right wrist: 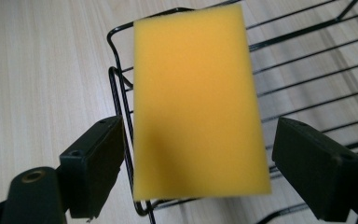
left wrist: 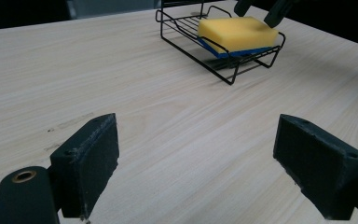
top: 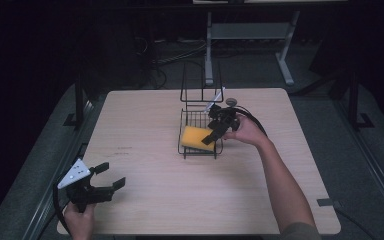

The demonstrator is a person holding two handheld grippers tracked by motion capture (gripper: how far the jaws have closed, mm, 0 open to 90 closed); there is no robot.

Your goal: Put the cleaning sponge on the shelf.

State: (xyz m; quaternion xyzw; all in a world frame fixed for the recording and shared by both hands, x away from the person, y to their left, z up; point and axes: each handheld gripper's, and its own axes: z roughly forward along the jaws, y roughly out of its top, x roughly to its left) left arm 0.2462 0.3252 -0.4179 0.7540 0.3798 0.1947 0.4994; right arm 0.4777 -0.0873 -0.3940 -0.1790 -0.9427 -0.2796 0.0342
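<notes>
A yellow sponge with a blue underside lies in the black wire basket, its near end propped on the basket's front rim so that it sits tilted rather than flat on the wire floor. The right claw hangs over the sponge's near end with jaws spread wide, one on each side of it and neither touching; judged from this, the stance suits either a grip across the sponge's width or a release just made. The left claw, also wide and empty, rests low over the bare surface, well apart from the basket and toward the person's near left, presumably kept out of the working arm's way.
</notes>
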